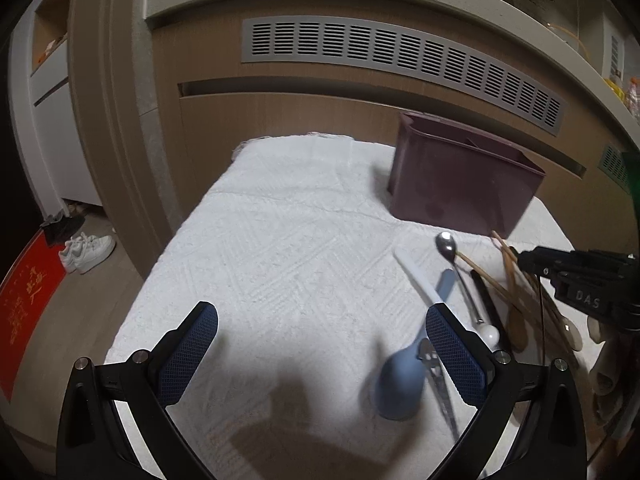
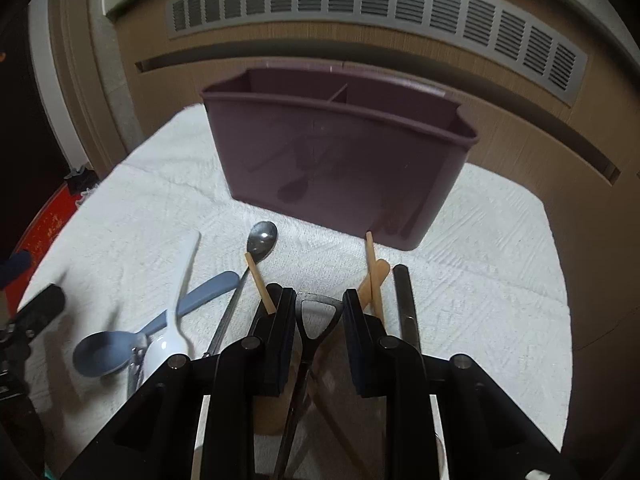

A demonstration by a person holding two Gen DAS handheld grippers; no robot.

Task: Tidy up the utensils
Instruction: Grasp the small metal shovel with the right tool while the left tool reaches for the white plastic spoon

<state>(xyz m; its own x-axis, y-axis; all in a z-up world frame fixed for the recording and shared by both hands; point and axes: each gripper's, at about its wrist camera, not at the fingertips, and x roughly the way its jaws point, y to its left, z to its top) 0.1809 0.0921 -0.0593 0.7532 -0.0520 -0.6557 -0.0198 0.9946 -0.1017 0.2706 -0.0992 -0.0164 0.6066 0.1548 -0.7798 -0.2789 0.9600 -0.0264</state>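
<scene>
A dark purple utensil caddy (image 1: 460,184) (image 2: 340,168) with inner dividers stands at the back of a white towel (image 1: 288,240) (image 2: 480,280). A pile of utensils lies in front of it: a blue spoon (image 1: 400,380) (image 2: 104,352), a white spoon (image 2: 176,312), a metal spoon (image 1: 447,245) (image 2: 262,236), wooden chopsticks (image 2: 258,280), wooden spoons (image 1: 516,320) and a black-handled tool (image 2: 406,300). My left gripper (image 1: 320,344) is open and empty, left of the pile. My right gripper (image 2: 318,316) straddles a dark metal utensil handle (image 2: 314,332) with a small gap on each side; it also shows in the left wrist view (image 1: 560,268).
A wooden cabinet with a grey vent grille (image 1: 400,52) (image 2: 360,0) rises behind the towel. White shoes (image 1: 86,250) and a red mat (image 1: 24,300) lie on the floor at the left.
</scene>
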